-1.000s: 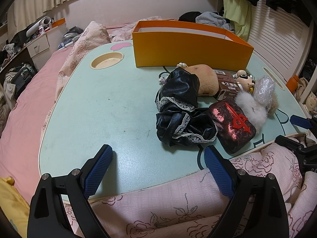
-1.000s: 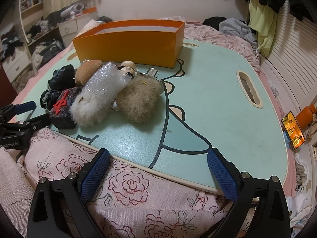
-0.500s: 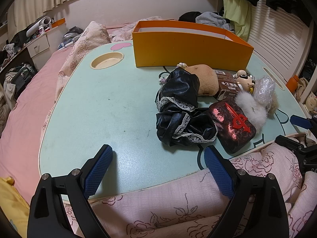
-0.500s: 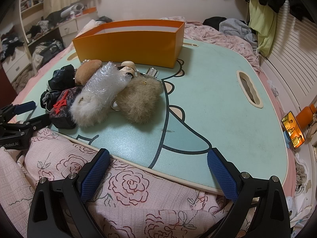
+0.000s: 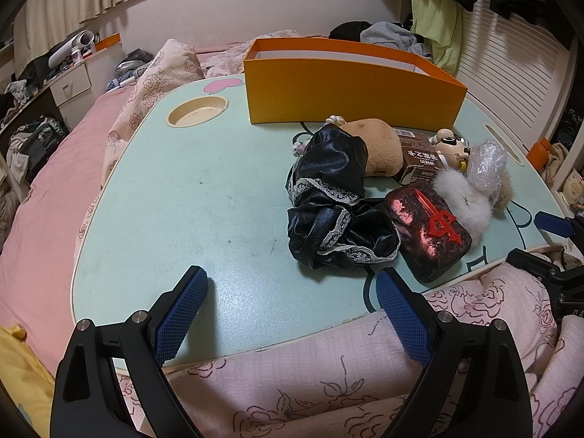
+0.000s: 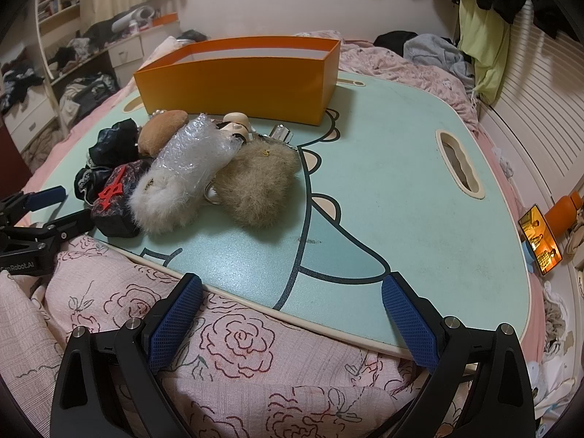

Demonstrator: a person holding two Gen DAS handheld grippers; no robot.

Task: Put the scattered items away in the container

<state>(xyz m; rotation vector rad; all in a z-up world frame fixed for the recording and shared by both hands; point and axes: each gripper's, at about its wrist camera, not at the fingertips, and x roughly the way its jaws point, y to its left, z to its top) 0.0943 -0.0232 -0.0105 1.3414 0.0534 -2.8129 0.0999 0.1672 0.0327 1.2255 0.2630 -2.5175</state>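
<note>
An orange box [image 5: 350, 87] stands open at the back of the mint bed table [image 5: 182, 189]; it also shows in the right wrist view [image 6: 241, 76]. In front of it lies a pile: black lace-trimmed cloth [image 5: 335, 204], a dark pouch with a red emblem [image 5: 430, 230], a white furry item in bubble wrap [image 6: 175, 179], a tan furry pouch [image 6: 255, 182], a brown plush [image 5: 379, 146], a brown carton [image 5: 419, 157] and a small figure [image 5: 449, 146]. My left gripper [image 5: 292, 299] is open and empty over the table's near edge. My right gripper [image 6: 288, 306] is open and empty, near the front edge.
A pink rose-print quilt [image 6: 219, 346] lies under both grippers. The table has a round cup recess [image 5: 197, 109] and a handle slot [image 6: 456, 164]. A phone [image 6: 540, 241] and an orange bottle [image 6: 562, 208] stand at the right. Clothes lie on the bed behind the box.
</note>
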